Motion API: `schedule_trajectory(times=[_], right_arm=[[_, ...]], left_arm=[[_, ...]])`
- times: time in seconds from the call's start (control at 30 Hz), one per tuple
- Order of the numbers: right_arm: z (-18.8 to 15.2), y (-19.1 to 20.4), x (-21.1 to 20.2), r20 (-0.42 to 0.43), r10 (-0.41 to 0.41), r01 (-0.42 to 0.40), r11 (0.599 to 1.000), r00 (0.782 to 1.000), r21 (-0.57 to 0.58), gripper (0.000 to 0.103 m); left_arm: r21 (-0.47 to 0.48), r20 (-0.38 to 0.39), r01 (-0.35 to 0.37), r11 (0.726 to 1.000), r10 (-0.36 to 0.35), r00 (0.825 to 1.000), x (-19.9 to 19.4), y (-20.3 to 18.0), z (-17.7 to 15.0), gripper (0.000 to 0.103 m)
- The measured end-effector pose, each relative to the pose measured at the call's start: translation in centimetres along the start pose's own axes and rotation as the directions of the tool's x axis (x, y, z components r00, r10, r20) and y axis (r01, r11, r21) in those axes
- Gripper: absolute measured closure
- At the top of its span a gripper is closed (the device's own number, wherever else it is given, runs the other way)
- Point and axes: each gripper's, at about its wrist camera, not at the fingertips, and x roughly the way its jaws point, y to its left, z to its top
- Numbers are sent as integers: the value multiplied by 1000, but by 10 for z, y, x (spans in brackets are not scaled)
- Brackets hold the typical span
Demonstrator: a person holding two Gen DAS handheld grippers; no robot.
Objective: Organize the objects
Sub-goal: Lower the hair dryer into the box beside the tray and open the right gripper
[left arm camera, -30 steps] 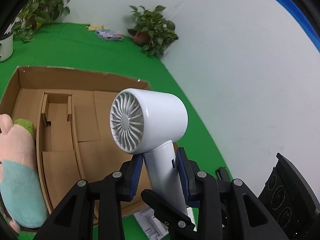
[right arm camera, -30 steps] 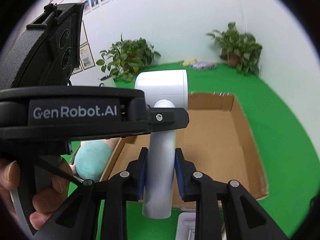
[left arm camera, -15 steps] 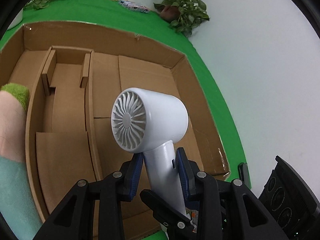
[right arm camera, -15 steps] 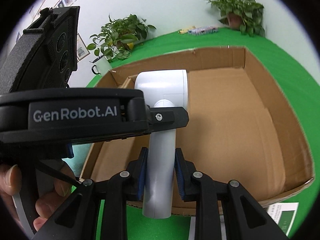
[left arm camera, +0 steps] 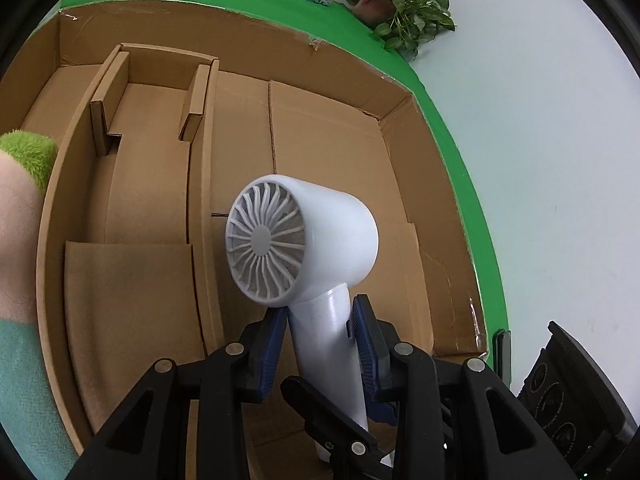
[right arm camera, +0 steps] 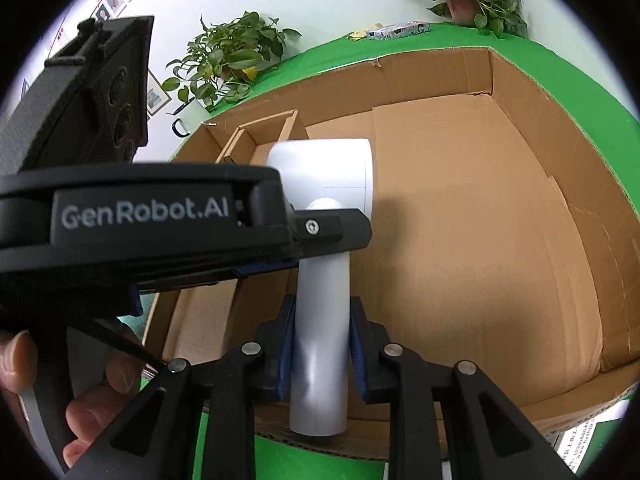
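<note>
White hair dryer (left arm camera: pixel 308 240) pinched at its handle by both the left gripper (left arm camera: pixel 320 350) and right gripper (right arm camera: pixel 320 344), handle axis upright between pads, cardboard box (right arm camera: pixel 500 240) floor directly ahead and below.

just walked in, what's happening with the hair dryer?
A person holds two handheld grippers, and both grip the handle of the white hair dryer: the left gripper high, near the head, the right gripper lower on the handle. The dryer hangs upright over the wide open section of the cardboard box, not set down. A plush toy sits at the box's left edge.
</note>
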Motion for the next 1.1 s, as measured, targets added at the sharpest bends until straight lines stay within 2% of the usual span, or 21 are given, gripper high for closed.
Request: schedule_trajectory(times=[0.17,0.27,0.33,0.43,0.63,0.73,0.8,0.93,1.1], right_arm=[[-2,4,3,-21,-17,16,1000,1000,-20,80],[-2,6,5,-42,-23,21,999,999,-31,75],[-3,9,5,-53,-13,10,999,999,-41,73],[-4,10,1,-58,33,-35,999,998,-37,71],[3,5,5,-80,18,-21,999,997,-34,71],[11,5,19,-116,18,-22,999,993,-34,71],[11,6,27,-135,32,-36,999,990,-25,78],[7,13,26,-119,2,-7,999,993,-40,78],[7,11,25,-125,16,-19,999,992,-26,78]], left_arm=[[-13,-8,-2,1000,2,1000,0,0,0,71],[-22,-5,14,1000,-14,1000,-7,1,-2,70],[-15,12,14,1000,-14,1000,-14,2,-3,65],[-5,45,35,999,-35,998,-32,0,-9,63],[13,132,23,1000,-24,991,-69,3,-23,62],[19,132,19,1000,-21,991,-74,4,-29,62],[14,140,4,1000,-6,990,-81,6,-34,62],[0,158,37,999,-37,987,-94,15,-43,62],[9,176,47,999,-48,983,-105,16,-50,62]])
